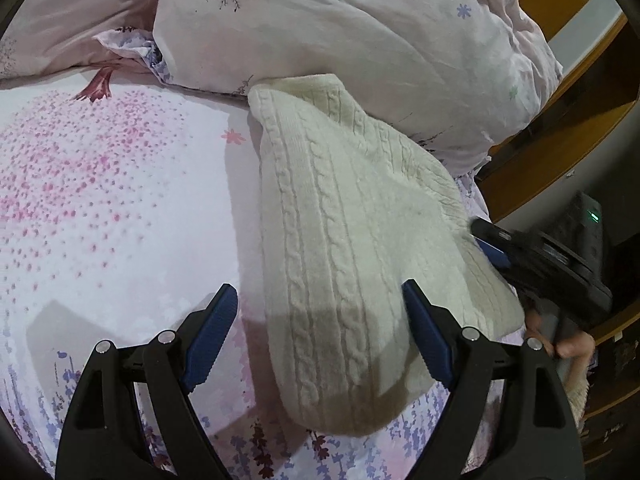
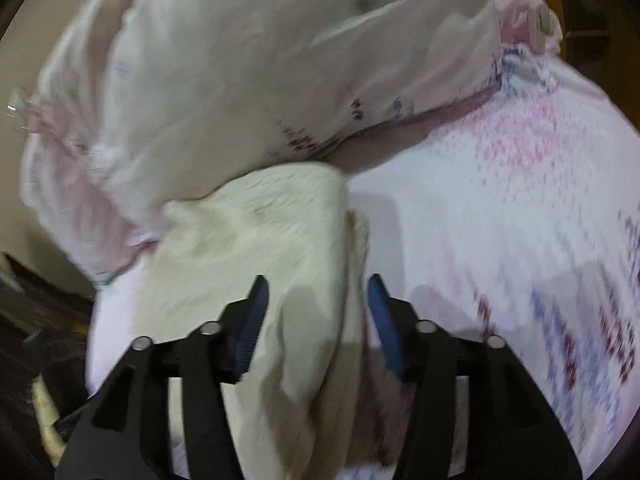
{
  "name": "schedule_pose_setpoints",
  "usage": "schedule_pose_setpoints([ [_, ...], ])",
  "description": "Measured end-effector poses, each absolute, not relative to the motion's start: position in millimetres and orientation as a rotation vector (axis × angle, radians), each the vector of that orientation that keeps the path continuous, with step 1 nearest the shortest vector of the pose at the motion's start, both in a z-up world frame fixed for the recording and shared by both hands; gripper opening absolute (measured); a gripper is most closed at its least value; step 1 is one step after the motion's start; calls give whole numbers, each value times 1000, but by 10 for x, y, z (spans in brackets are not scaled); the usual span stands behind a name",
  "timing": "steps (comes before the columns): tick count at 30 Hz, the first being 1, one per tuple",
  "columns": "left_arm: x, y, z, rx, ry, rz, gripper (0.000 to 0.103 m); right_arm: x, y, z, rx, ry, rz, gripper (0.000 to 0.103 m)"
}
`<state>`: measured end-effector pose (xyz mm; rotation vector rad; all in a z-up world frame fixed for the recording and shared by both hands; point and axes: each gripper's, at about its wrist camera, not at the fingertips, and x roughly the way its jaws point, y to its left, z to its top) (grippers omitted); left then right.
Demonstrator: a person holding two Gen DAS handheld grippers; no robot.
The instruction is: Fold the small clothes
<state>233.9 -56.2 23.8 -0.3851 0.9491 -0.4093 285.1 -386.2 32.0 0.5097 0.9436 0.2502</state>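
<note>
A cream cable-knit sweater (image 1: 352, 240) lies folded on the floral bedsheet (image 1: 100, 200), its far end against a heap of bedding. My left gripper (image 1: 320, 300) is open, its jaws wide apart over the sweater's near left edge. My right gripper (image 1: 496, 248) shows in the left wrist view at the sweater's right edge. In the blurred right wrist view the right gripper (image 2: 318, 292) is open, its fingers on either side of a raised fold of the sweater (image 2: 256, 240).
A bunched pale pink duvet (image 1: 360, 32) lies behind the sweater and also shows in the right wrist view (image 2: 240, 72). A wooden bed frame (image 1: 580, 80) and dark furniture (image 1: 592, 232) stand at the right. A hand (image 1: 572, 344) holds the right gripper.
</note>
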Motion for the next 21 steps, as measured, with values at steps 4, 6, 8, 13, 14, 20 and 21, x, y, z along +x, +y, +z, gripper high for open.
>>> schedule_pose_setpoints([
  [4,2285,-576,192,-355,948,-393,84,2626,-3797,287,428,957,256,35],
  [6,2251,-611,189,-315,943,-389,84,2625,-3651,113,354,1035,241,31],
  [8,2243,-601,229,-300,948,-402,84,2629,-3668,123,345,1021,234,41],
  [13,2534,-405,461,-373,927,-421,87,2811,-3894,405,448,924,258,74],
  [14,2644,-375,485,-388,928,-420,87,2934,-3936,427,468,915,260,74],
  [20,3362,-302,385,-487,1004,-370,87,3540,-4022,205,623,971,279,72],
  [21,3471,-330,340,-486,1020,-361,87,3585,-3989,174,620,973,285,70],
])
